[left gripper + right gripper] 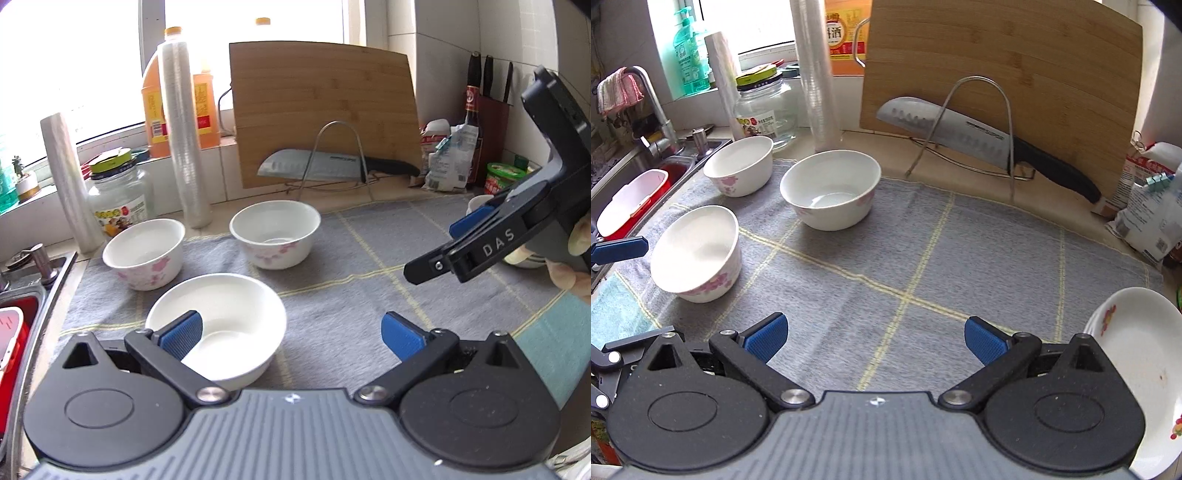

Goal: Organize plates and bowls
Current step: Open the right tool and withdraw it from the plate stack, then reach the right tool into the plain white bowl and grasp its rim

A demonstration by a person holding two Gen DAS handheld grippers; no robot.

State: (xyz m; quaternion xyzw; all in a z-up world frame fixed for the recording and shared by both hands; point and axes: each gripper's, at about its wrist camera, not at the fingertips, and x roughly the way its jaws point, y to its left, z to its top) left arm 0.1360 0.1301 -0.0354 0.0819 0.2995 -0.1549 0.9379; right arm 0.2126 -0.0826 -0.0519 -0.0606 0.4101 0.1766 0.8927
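grey checked mat (pixel 923 258) holds three bowls; both grippers gape empty. left gripper (pixel 291 334) should straddle the nearest bowl (pixel 221 325) rim at lower left, squarely.

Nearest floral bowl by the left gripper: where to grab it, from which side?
Take the nearest bowl by its rim, from above on the near side: one finger inside, one outside the wall. It sits upright and empty on the grey mat, and it looks too wide for the jaws to span. The left gripper is open, with its left pad already over the near rim, so probably only a short drop is needed.
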